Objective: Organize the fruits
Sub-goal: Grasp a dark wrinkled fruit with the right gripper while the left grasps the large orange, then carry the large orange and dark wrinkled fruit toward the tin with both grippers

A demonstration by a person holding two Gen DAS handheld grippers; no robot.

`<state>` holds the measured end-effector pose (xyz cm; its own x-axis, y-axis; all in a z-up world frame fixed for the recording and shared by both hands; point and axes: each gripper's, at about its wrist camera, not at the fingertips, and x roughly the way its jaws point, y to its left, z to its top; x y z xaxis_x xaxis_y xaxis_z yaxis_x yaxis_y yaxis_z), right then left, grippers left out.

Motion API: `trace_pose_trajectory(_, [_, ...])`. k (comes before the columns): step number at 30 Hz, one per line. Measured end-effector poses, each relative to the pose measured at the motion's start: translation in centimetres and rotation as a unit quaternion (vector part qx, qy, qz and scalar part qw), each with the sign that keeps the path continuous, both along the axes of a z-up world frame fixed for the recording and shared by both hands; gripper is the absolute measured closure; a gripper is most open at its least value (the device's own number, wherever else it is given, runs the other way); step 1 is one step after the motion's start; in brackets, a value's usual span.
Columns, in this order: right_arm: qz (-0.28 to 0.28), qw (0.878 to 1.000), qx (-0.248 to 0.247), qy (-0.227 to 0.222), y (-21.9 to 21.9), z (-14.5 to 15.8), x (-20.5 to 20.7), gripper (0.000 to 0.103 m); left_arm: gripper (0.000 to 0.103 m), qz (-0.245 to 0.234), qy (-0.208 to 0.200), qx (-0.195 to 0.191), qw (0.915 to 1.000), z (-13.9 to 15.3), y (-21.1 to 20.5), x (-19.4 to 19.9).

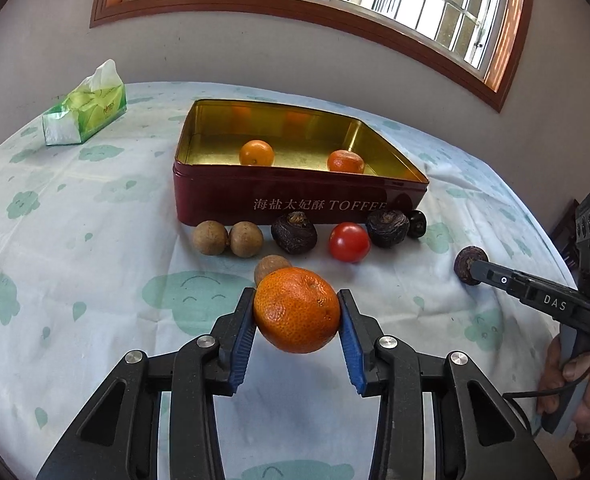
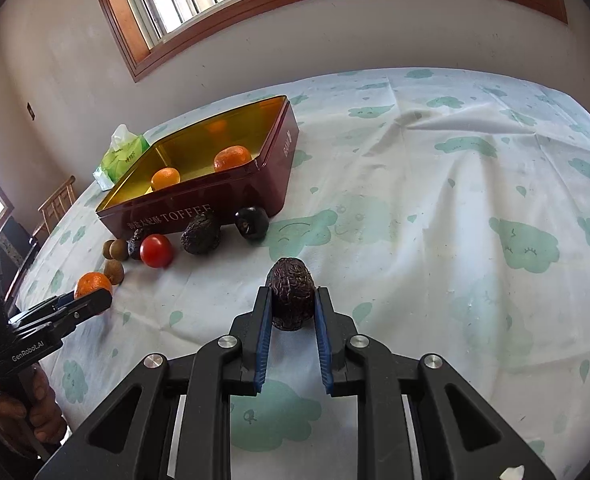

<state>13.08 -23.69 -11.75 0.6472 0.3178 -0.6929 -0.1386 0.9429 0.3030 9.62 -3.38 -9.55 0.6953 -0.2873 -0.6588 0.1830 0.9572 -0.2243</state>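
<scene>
Under a barred window, a cloud-print cloth is covering the table (image 1: 75, 208). The left tool (image 1: 297, 312) is clenching a mandarin (image 1: 297, 310), the right tool (image 2: 293, 304) a dark wrinkled fruit (image 2: 291, 294). Both should be lifting clear of the tin's (image 1: 295, 200) rim before releasing inside.
</scene>
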Motion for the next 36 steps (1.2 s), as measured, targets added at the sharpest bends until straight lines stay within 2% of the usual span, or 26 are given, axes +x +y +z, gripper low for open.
trace_pose_trajectory(6, [-0.002,1.0,-0.01,-0.001,0.2,0.0,0.0,0.085,0.062,0.03,-0.045,0.027,0.9982,1.6,2.1,-0.2])
trace_pose_trajectory(15, [-0.006,1.0,-0.027,-0.003,0.6,0.2,-0.1,0.085,0.062,0.07,-0.056,0.028,0.9956,1.7,4.8,0.8])
trace_pose_trajectory(19, [-0.007,1.0,-0.03,-0.003,0.6,0.2,-0.1,0.085,0.062,0.08,-0.062,0.042,0.994,1.7,5.3,1.0])
trace_pose_trajectory(26, [-0.013,0.998,-0.055,-0.005,1.4,0.4,-0.1,0.085,0.062,0.089,-0.067,0.04,0.993,2.3,6.0,1.4])
trace_pose_trajectory(29, [-0.017,0.999,-0.03,-0.006,1.9,0.8,-0.3,0.085,0.062,0.086,-0.075,0.051,0.9922,2.9,5.9,1.4])
trace_pose_trajectory(36, [0.004,0.999,-0.022,-0.03,4.2,2.5,-1.4,0.085,0.062,0.085,-0.084,0.06,0.991,4.0,5.5,1.5])
